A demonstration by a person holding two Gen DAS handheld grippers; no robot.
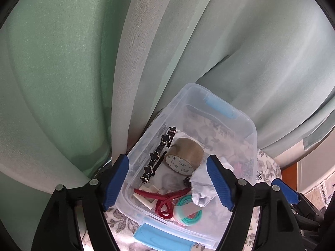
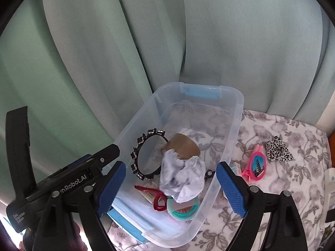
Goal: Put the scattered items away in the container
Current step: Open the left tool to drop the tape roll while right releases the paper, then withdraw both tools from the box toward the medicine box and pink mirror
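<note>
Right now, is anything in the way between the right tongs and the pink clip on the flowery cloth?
Nothing visible blocks it. The pink clip lies in the open on the flowery cloth, outside the clear box, beside a spotted scrunchie. The right tongs are open and empty, over the box.

Clear container (image 2: 236, 113) holds crumpled paper (image 2: 182, 177) and tape roll (image 2: 182, 146) (tilted); pink clip (image 2: 254, 165) lies outside.

Your left gripper (image 1: 168, 183) and your right gripper (image 2: 171, 190) both tilt steeply downward side by side, jaws spread wide, blue pads (image 2: 232, 190) bare and pressing on nothing.
</note>
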